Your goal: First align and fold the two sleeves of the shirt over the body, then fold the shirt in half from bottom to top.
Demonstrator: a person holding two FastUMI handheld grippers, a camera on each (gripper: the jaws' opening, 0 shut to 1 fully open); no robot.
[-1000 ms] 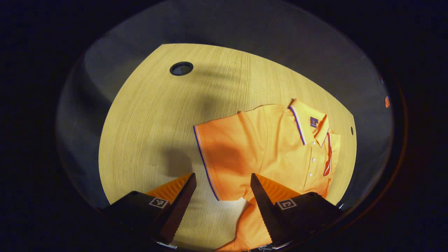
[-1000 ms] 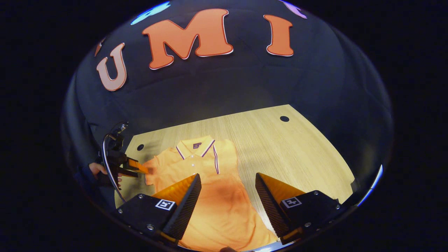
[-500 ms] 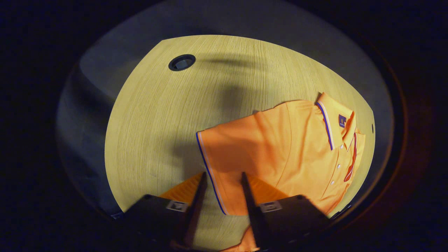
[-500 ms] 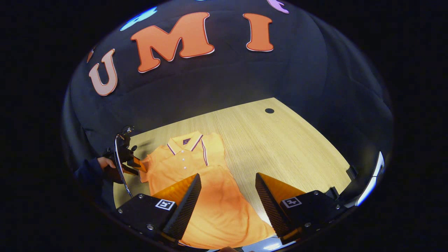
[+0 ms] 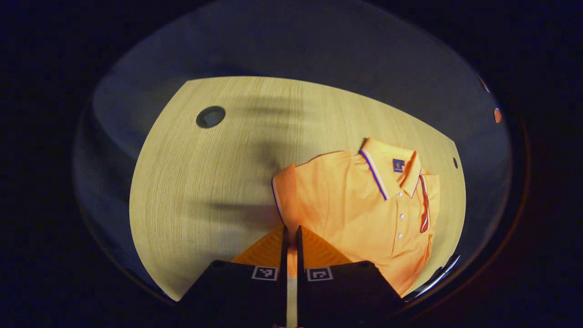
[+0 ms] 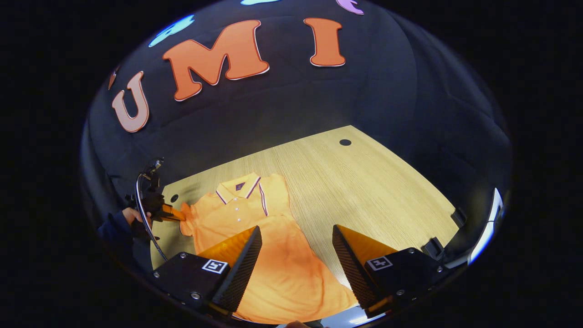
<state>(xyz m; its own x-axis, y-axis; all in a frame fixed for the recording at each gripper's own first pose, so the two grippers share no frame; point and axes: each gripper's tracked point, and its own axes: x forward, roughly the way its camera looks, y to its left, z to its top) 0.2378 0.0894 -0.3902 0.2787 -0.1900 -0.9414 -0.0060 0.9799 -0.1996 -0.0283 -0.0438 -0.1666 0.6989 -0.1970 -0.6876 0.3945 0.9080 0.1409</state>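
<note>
Since 1.0 s ago, left hand-held gripper [image 5: 291,234] has gone from wide open to clamped on the sleeve [image 5: 286,191] hem; cloth shows between its fingers. Right hand-held gripper [image 6: 296,243] hangs open above lower shirt [image 6: 273,255], gripping nothing. Shirt lies front-up on table [image 5: 205,182], collar [image 6: 240,187] far from right gripper, other sleeve already folded over body. Step in hand, by my judgement: fold this sleeve. Advice: lift low, carry across to placket w/o dragging the body, align hem w/ folded sleeve, release only when flat. Risk: thin grip may slip.
</note>
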